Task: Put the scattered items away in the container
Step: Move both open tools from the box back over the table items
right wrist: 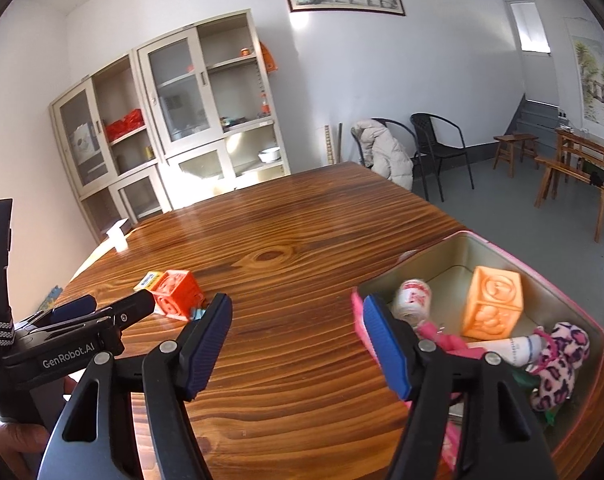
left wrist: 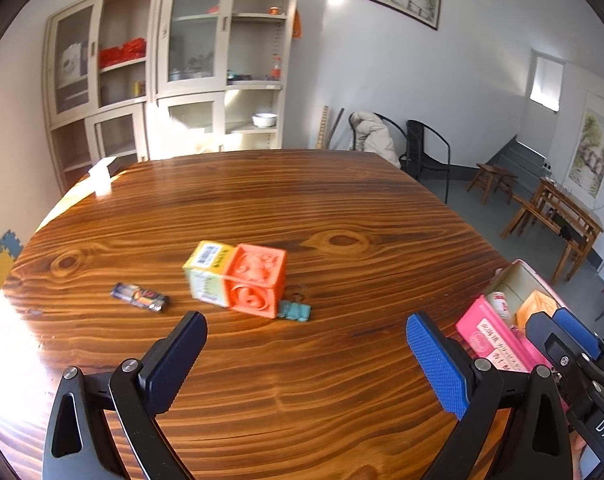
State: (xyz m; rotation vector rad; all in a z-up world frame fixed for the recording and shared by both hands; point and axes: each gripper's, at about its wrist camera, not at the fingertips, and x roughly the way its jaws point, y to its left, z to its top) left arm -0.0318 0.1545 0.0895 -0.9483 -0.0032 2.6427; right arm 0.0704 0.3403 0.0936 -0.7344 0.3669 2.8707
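My left hand-held gripper (left wrist: 306, 364) and right hand-held gripper (right wrist: 296, 346) both gape wide, empty. The orange block (left wrist: 256, 280) sits ahead of my left; the pink tin (right wrist: 582, 316) lies just right of my right.

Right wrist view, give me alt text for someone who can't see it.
An open right gripper hovers over a wooden table beside a pink tin holding a pale orange block, a small can and a leopard-print toy. An orange block lies loose at left.
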